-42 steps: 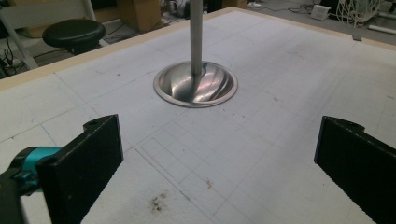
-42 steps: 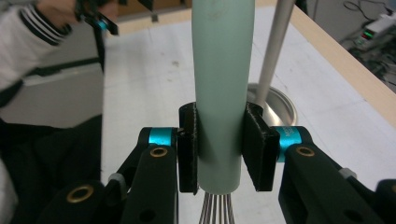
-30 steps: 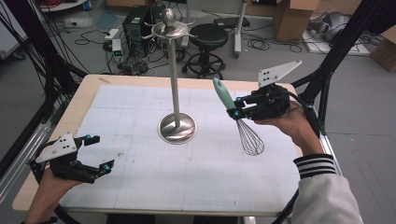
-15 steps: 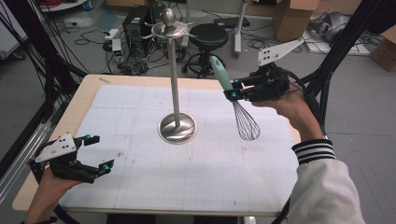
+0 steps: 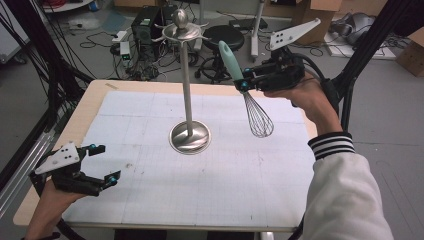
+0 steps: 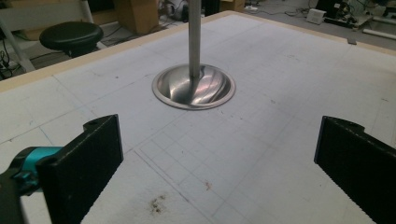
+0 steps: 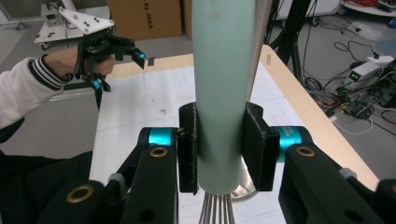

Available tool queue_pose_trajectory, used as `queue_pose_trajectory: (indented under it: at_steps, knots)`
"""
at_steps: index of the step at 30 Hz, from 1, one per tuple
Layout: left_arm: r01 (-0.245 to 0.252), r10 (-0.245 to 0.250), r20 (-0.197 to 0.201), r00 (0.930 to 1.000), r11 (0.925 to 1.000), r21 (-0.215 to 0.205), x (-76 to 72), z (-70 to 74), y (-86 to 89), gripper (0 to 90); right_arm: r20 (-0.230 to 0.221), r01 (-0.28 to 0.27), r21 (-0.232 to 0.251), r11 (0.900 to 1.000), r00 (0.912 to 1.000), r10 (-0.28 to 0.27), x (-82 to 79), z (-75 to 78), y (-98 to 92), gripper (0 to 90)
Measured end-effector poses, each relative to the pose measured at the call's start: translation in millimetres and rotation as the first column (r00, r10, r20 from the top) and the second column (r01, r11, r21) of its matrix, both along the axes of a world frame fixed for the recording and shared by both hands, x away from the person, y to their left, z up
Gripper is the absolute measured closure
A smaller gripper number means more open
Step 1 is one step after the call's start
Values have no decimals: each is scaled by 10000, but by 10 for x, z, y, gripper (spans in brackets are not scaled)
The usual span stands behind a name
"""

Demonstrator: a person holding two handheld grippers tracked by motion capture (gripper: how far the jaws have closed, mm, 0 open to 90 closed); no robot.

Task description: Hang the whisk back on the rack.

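Observation:
A whisk (image 5: pixel 252 102) with a mint-green handle (image 7: pixel 223 84) hangs in the air at the right of the table, wire head down. My right gripper (image 5: pixel 243 82) is shut on the handle just above the wires, its pads (image 7: pixel 254 140) pressing both sides. A steel stand (image 5: pixel 188 95) with a round base (image 6: pixel 194 87) and hooked top (image 5: pixel 180 27) rises from the table's middle, left of the whisk and apart from it. My left gripper (image 5: pixel 102 164) rests open at the front left, nothing between its fingers (image 6: pixel 81 168).
A white gridded mat (image 5: pixel 225 175) covers the wooden table (image 5: pixel 85 107). Black frame poles stand at both sides. A stool (image 5: pixel 222 37), boxes and cables lie on the floor behind the table.
My right gripper has lifted the whisk higher and carried it slightly left, toward the stand's top. The left gripper has stayed put.

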State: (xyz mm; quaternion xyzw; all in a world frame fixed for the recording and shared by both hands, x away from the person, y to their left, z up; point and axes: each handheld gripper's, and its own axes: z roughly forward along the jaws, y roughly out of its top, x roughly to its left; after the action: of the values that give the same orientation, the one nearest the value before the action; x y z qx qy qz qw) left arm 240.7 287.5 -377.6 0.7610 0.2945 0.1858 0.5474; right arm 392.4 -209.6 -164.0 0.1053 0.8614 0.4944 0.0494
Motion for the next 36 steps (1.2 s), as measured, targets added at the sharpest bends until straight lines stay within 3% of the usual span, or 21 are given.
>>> queue_pose_trajectory:
  at_steps: [9, 23, 26, 27, 36]
  knots:
    - [-39, 39, 44, 10000, 10000, 9, -8, 15, 9, 17, 51, 67, 22, 10000, 10000, -68, 114, 97, 71, 693]
    - [7, -7, 25, 10000, 10000, 8, -7, 14, 10, 17, -267, -47, -92, 9999, 9996, 44, 256, 66, 174, 692]
    - [32, -32, 26, 10000, 10000, -7, -7, 12, 12, 17, -71, -75, 17, 10000, 9999, 75, 299, 57, 196, 692]
    - [24, -24, 36, 10000, 10000, -51, -6, 10, 11, 17, -236, -53, 0, 10000, 9997, 53, 296, 55, 203, 692]
    - [27, -26, 56, 10000, 10000, -38, -6, 14, 20, 17, -94, -153, 12, 9999, 9998, 153, 376, 5, 266, 692]
